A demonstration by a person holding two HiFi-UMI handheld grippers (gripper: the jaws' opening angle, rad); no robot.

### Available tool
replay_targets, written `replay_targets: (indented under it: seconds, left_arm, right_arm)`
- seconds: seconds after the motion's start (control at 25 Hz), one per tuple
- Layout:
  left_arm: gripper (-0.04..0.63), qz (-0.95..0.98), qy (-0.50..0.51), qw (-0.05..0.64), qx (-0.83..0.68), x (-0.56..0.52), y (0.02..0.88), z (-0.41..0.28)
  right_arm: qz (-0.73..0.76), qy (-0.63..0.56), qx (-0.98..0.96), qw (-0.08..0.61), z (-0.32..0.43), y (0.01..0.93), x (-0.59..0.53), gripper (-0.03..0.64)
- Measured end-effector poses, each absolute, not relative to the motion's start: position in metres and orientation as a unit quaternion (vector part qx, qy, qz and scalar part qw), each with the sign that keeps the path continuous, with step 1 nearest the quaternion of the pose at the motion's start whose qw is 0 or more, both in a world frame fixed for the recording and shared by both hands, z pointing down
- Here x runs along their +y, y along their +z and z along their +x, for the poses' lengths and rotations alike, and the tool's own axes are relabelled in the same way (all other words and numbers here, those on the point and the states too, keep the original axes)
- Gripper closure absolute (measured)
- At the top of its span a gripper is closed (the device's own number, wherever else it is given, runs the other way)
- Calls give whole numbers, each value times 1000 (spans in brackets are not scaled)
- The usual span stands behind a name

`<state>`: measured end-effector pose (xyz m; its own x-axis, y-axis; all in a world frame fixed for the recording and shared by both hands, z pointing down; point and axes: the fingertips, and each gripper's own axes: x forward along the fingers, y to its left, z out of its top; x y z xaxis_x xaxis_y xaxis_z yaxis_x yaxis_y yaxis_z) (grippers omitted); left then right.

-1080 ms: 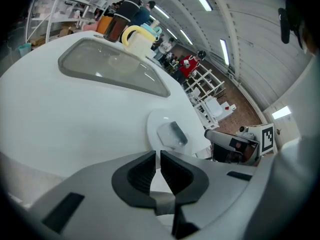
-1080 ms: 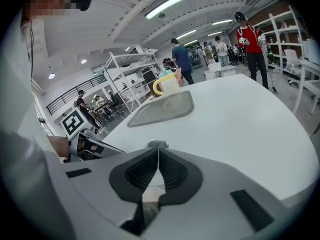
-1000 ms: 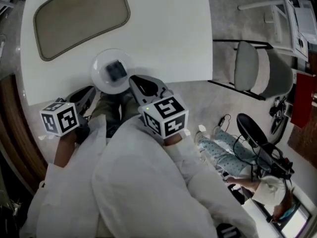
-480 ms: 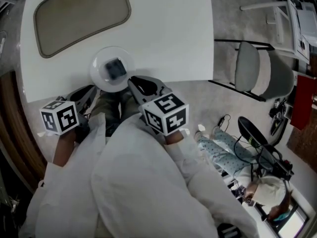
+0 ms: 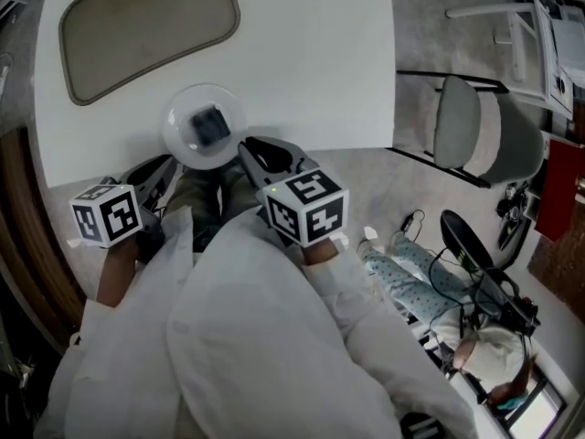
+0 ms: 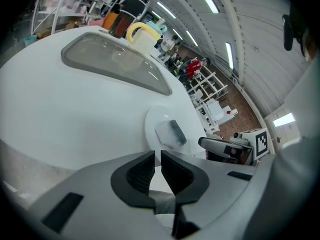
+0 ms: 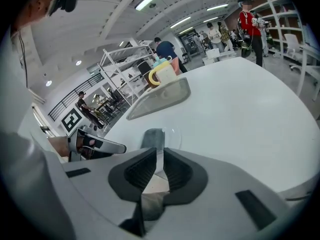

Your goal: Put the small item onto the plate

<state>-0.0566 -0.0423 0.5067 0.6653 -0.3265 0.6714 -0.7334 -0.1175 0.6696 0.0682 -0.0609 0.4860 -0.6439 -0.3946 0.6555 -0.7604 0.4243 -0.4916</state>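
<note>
Jaws on both grippers sit nearly together, nothing between them. The left gripper (image 6: 156,156) and right gripper (image 7: 160,156) hang just off the near edge of the white bench (image 5: 311,62). A small grey item (image 5: 209,124) lies on the clear plate (image 5: 183,140) by that edge, touching neither gripper.

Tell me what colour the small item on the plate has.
The small item is grey; the left gripper view shows it best.
</note>
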Motion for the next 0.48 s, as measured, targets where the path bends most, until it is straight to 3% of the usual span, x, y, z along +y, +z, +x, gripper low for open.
replay_targets:
  seconds: [0.16, 0.48]
  left_arm:
    - [541, 719, 181, 563, -366, -41, 508, -56]
    - [510, 705, 174, 583, -364, -40, 512, -59]
  right_arm:
    - [359, 419, -804, 222, 71, 489, -61, 546]
    - [364, 426, -796, 230, 72, 497, -63, 526]
